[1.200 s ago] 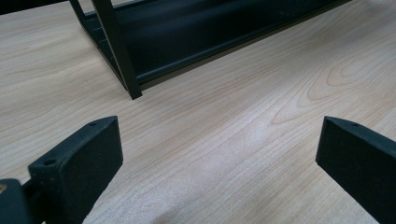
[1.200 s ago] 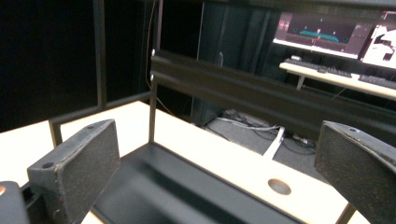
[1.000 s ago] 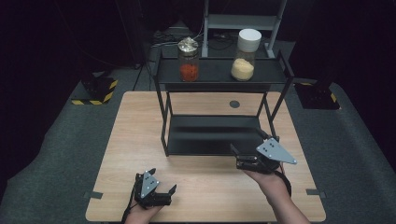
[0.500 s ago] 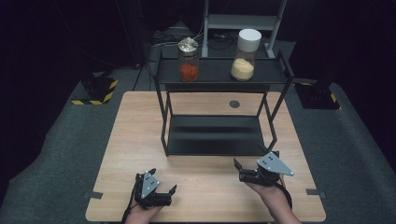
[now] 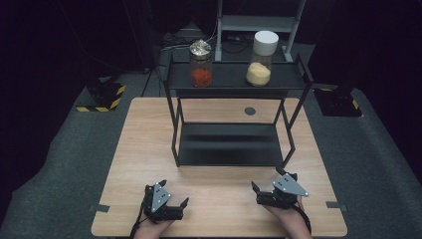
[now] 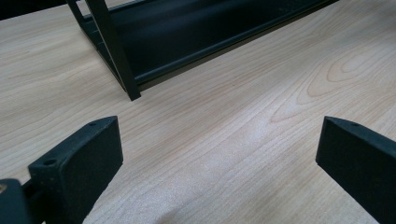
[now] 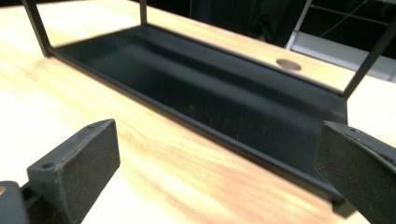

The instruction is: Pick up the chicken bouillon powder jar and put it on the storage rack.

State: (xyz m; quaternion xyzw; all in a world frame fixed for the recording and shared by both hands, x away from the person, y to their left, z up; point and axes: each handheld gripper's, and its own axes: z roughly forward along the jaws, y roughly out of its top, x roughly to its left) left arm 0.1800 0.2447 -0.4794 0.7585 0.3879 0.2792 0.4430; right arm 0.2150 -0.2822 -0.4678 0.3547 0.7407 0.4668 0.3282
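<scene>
Black rack well beyond both wide-spread tongs, nothing between

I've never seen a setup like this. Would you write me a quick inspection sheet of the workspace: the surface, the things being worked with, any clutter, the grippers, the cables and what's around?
Surface: light wooden table with a round hole near its far edge.
Job's things: black two-level rack; on its top shelf a metal-lidded jar with red contents and a white-capped jar with yellow contents, apart; lower shelf bare.
Clutter: nothing seen.
Grippers: left gripper and right gripper at the near edge, jaws wide apart, holding nothing.
Cables: one trails from each gripper toward the person; more lie on the floor behind the rack.
Surroundings: grey floor, dark backdrop, a yellow-black striped base at left.
</scene>
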